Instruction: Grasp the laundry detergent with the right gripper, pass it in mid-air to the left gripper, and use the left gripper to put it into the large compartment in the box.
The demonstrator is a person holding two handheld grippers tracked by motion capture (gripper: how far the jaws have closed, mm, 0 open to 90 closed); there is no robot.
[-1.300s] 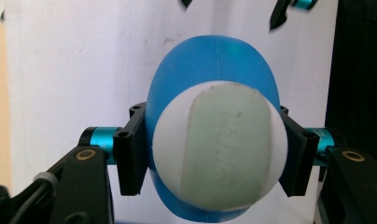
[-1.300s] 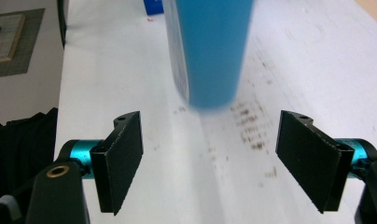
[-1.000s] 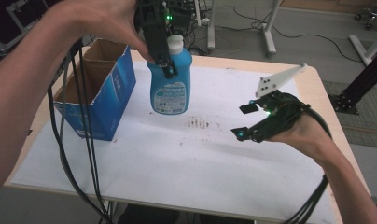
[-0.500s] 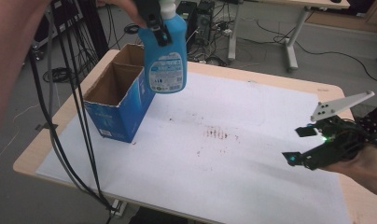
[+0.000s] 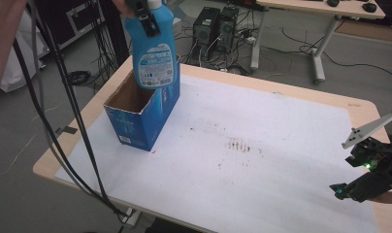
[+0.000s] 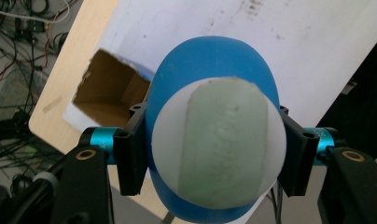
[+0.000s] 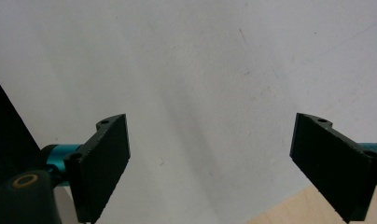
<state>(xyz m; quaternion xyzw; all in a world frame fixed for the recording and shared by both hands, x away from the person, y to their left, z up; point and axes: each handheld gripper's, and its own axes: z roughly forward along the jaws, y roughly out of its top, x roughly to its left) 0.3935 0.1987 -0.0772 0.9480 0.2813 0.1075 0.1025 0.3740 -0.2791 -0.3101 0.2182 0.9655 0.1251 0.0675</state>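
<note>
a blue bottle [image 5: 152, 48] with a white cap is hanging upright in the air, just above an open blue cardboard box [image 5: 144, 116] standing on the table.

I've lifted the blue bottle [image 5: 154, 46] off the tabletop [image 5: 281, 160] to above the open box [image 5: 143, 114]; my right gripper [image 7: 210, 168] jaws have just been opening, nothing between them.

A: Light wooden table [image 5: 63, 162], and a big white paper sheet [image 5: 291, 126] covers most of its top.

B: Reddish-brown smudges [image 5: 240, 145] near the sheet's middle!

A: Behind the table, two black computer towers [image 5: 216, 24] stand on the grey floor [image 5: 368, 58].

B: Loose black cables [image 5: 281, 41] run beside them, under a white-legged desk [image 5: 320, 53].
</note>
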